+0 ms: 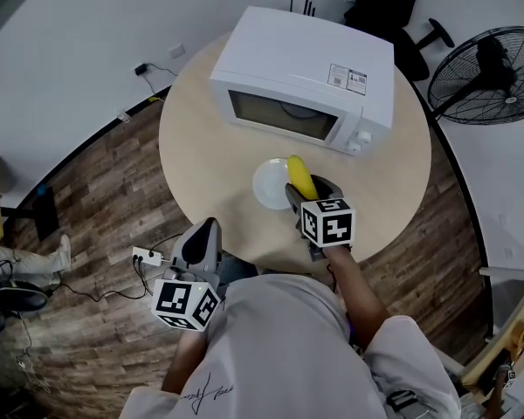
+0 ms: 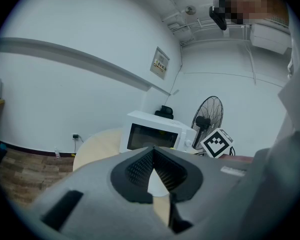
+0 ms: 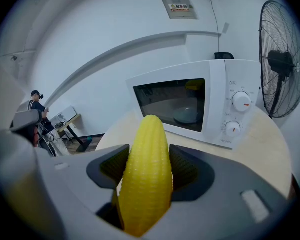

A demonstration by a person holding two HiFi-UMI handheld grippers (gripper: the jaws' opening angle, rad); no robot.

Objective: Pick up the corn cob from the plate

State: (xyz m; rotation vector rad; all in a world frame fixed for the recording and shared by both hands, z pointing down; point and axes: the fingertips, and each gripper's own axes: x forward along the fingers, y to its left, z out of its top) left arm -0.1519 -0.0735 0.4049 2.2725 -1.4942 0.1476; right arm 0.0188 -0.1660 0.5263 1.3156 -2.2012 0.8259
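You're pinching the corn (image 1: 299, 171) in the right gripper's (image 3: 147, 169) jaws just over the plate (image 1: 264, 186) in front of the microwave (image 1: 306, 77), so the grab's looking done and only lifting clear is remaining, while your empty left gripper (image 2: 152, 165) is hanging back, pressed together.

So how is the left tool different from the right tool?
The right tool squeezes the yellow corn cob; the left tool is shut on nothing. The right tool is out over the table by the plate; the left tool hangs back at the table's edge. Both are grey and point toward the microwave.
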